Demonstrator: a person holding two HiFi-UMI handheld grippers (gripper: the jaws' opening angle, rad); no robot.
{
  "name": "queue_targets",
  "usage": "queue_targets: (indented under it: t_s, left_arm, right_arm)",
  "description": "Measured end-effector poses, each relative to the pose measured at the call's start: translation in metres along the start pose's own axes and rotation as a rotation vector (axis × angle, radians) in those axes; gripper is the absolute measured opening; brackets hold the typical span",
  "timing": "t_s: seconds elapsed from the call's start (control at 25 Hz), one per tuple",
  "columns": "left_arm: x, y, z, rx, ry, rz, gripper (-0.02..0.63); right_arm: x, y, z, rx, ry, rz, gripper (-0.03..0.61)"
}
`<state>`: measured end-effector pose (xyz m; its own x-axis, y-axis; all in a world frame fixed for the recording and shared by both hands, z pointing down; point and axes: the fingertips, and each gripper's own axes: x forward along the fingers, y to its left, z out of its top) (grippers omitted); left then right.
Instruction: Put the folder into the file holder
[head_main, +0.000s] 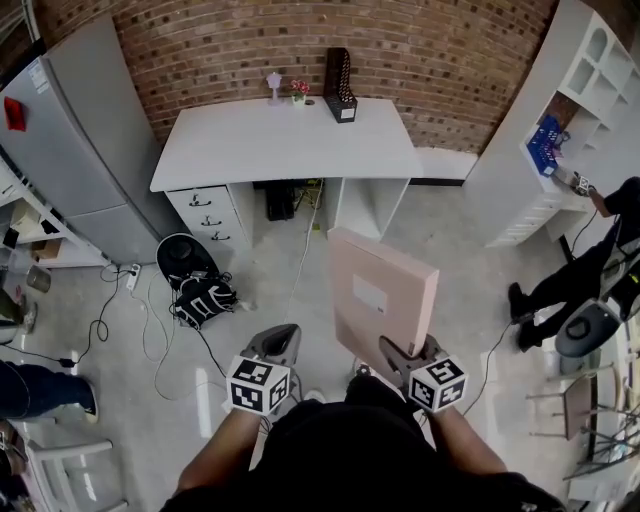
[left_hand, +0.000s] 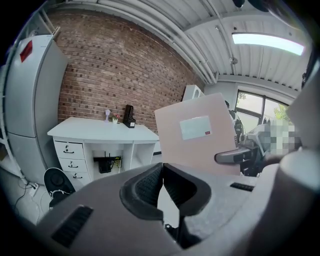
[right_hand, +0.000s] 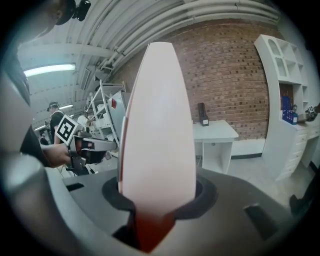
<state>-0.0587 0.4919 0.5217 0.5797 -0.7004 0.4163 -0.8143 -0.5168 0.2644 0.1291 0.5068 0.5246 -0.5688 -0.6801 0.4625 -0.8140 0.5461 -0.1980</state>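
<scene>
My right gripper (head_main: 400, 358) is shut on the lower edge of a pink box folder (head_main: 385, 290), which stands upright above the floor. In the right gripper view the folder's spine (right_hand: 157, 125) fills the space between the jaws (right_hand: 157, 192). My left gripper (head_main: 280, 345) hangs beside it to the left, shut and with nothing in it; its pads meet (left_hand: 163, 182). From there the folder's face (left_hand: 195, 135) shows a pale label. The black file holder (head_main: 339, 86) stands at the back of the white desk (head_main: 260, 145), far ahead of both grippers.
A grey cabinet (head_main: 85, 150) stands left of the desk, a white shelf unit (head_main: 570, 110) to the right. A black bag (head_main: 200, 290) and cables lie on the floor by the desk drawers. A person (head_main: 570, 270) stands at the right. Small ornaments (head_main: 299, 90) sit beside the holder.
</scene>
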Motion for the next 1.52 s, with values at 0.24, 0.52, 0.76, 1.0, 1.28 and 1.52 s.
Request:
queue_targets:
  t_s: [0.24,0.52,0.76,1.0,1.28,1.52]
  left_arm:
    - [0.025,0.004,0.006,-0.008,0.023,-0.001,0.005]
    - [0.074,0.023,0.031,0.016,0.049,0.009,0.005]
    - [0.136,0.051,0.084,0.035,0.059,0.022,0.005]
    - [0.202,0.065,0.145,0.065,0.018,0.048,0.005]
    - [0.260,0.080,0.154,0.047,0.064,0.090,0.005]
    - [0.294,0.083,0.172,0.051,0.080,0.096,0.005]
  right_arm:
    - [0.013,-0.027,0.006,0.032,0.014,-0.010,0.173]
    - [0.061,-0.059,0.033,0.007,-0.001,0.032,0.173]
    - [0.122,-0.111,0.085,0.017,0.005,0.080,0.173]
    - [0.160,-0.170,0.134,-0.040,0.012,0.117,0.173]
    - [0.203,-0.222,0.161,-0.082,0.025,0.161,0.173]
    - [0.213,-0.257,0.164,-0.065,0.040,0.158,0.173]
